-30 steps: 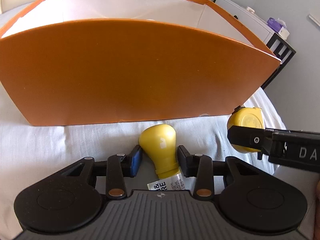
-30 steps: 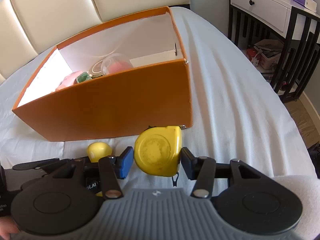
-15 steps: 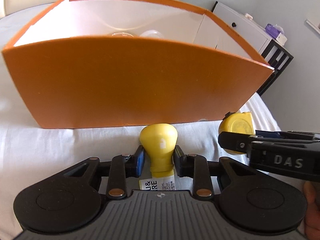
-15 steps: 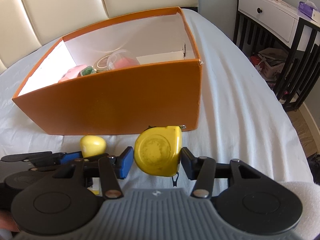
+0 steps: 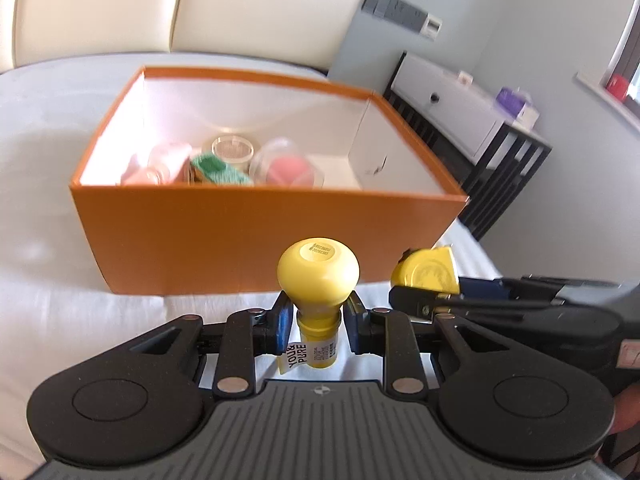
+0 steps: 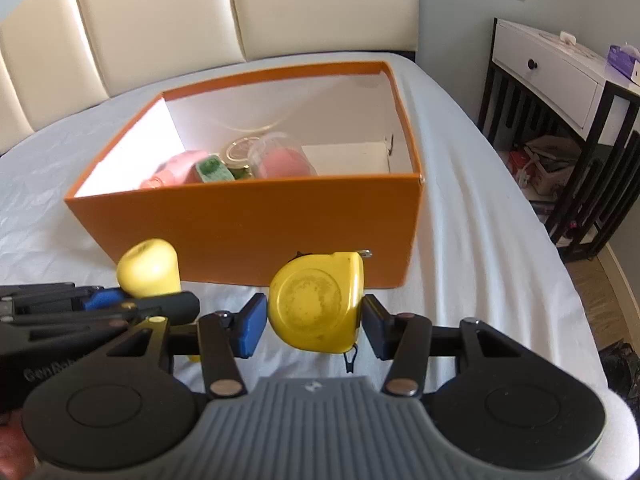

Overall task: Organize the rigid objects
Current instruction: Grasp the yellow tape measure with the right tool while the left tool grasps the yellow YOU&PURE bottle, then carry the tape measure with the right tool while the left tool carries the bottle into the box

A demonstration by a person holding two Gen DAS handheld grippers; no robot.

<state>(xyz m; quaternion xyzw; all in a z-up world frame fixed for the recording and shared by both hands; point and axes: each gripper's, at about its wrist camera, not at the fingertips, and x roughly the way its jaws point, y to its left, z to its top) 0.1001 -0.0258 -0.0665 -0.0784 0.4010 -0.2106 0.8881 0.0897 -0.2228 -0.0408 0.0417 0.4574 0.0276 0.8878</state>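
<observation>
Orange cardboard box (image 5: 256, 236) sits on the white bed sheet (image 5: 60, 300), at about 12 o'clock from both of our tools, open on top with white inner walls. Inside we can see a pink rounded thing (image 6: 180, 168) toward the 9 o'clock side, a green item (image 5: 218, 168) next to it, a clear round lid or jar (image 5: 233, 148) behind that, and a clear dome with a pink-red ball inside (image 5: 286, 166) toward 3 o'clock. Rest of the box floor on the right looks like a white panel; can't make out more.

Our left tool (image 5: 318, 320) is clamped on the neck of the yellow bottle (image 5: 318, 276), with the fat cap end pointing away from us and a "YOU & PURE" label near the pads. Our right tool (image 6: 314, 324) is closed on the yellow tape measure (image 6: 316, 300), flat face toward the camera. Both things are held in front of the box's near wall, side by side, the bottle at 9 o'clock of the tape measure.

Compared with a second ago: back then the left tool was spread wide around the bottle lying on the sheet, and now it's pinched shut on it and lifted. Both cameras have come up higher too, since before we mostly saw the box's orange wall and now we look down into it. The tape measure grip looks the same.
</observation>
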